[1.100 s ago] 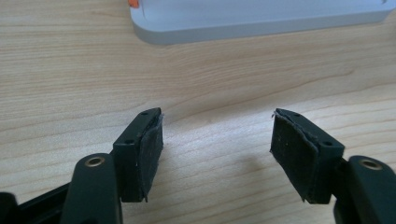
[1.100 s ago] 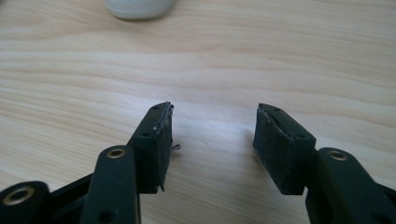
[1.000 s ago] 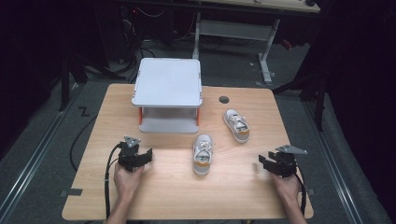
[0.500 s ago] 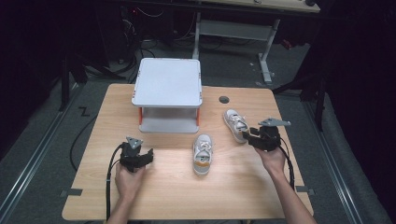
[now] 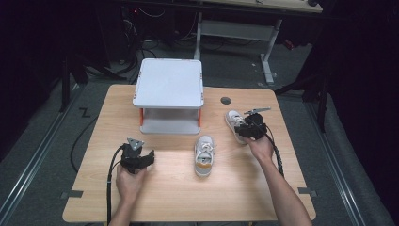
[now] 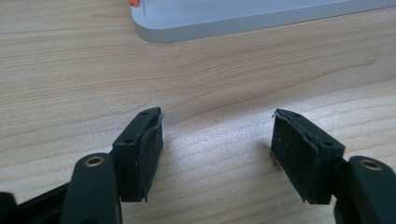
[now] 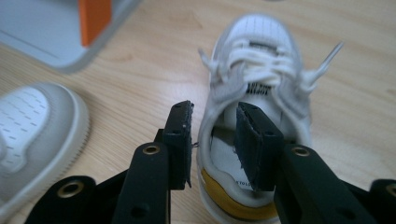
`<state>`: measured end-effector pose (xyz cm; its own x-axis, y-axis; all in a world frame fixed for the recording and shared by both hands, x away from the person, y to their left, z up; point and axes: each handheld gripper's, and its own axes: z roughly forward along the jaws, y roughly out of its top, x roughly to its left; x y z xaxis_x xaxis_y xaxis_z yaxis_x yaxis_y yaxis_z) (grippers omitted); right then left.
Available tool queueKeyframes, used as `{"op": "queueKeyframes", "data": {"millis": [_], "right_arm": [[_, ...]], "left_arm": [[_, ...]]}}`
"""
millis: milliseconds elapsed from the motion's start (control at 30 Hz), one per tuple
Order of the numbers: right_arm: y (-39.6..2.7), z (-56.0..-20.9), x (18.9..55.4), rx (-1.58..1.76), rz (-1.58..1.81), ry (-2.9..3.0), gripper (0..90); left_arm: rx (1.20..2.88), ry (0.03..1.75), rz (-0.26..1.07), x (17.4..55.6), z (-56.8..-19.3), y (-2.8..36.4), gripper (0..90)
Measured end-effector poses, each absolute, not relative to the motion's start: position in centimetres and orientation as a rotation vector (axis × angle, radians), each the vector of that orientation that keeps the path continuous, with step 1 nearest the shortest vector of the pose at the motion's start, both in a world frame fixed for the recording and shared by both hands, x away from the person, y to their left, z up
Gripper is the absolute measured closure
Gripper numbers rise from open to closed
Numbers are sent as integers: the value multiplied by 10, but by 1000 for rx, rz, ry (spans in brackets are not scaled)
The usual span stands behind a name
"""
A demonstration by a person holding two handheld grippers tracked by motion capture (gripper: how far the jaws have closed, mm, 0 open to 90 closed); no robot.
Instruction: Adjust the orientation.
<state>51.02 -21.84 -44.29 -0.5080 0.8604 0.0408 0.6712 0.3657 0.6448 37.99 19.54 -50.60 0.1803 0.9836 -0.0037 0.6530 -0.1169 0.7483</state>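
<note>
On the wooden table (image 5: pixel 155 197) stand 2 white shoes and a grey shelf (image 5: pixel 168 89) with orange posts. Taking the table's centre as the middle of a clock face in the high view, the shelf sits at about 12 o'clock. The far shoe (image 5: pixel 233 121) lies at about 2 o'clock, its toe toward the table's far edge, and the near shoe (image 5: pixel 204 154) lies close to the centre, just toward 4 o'clock. The 2 shoes are near each other but apart.

The right gripper (image 5: pixel 245 132) is at the heel end of the far shoe. In the right gripper view (image 7: pixel 212 140) 1 pad is outside the shoe's side wall and the other is inside the opening, so the wall near the heel (image 7: pixel 219 205) stands between the jaws. The jaws have just been closing. A narrow gap shows between the outer pad and the wall, and I cannot tell whether the inner pad touches the lining, so this reads as jaws partly closed around the wall, not yet gripping it. The near shoe's toe (image 7: pixel 32 126) shows at 9 o'clock in that view, and a corner of the shelf at 11 o'clock.

The left gripper (image 5: pixel 149 157) rests at about 8 o'clock on the table, held in the person's left hand (image 5: pixel 129 181). In the left gripper view (image 6: pixel 217 149) its jaws stand wide apart over bare wood with nothing between them, and the shelf's bottom edge (image 6: pixel 261 18) lies at 12 o'clock, well apart from the pads.
</note>
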Motion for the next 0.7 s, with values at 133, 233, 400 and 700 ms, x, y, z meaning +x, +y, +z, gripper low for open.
{"op": "queueKeyframes", "data": {"millis": [133,233,400,700], "right_arm": [[-215,-450,514,1349,875,2353,709],[-211,-453,515,1323,833,2362,770],[-214,-455,515,1327,878,2352,833],[-220,-445,508,1302,909,2319,857]], "left_arm": [[1843,1539,688,380,-506,195,341],[1845,1538,687,380,-506,196,341],[1845,1538,686,380,-506,196,342],[1842,1537,683,380,-506,196,341]]}}
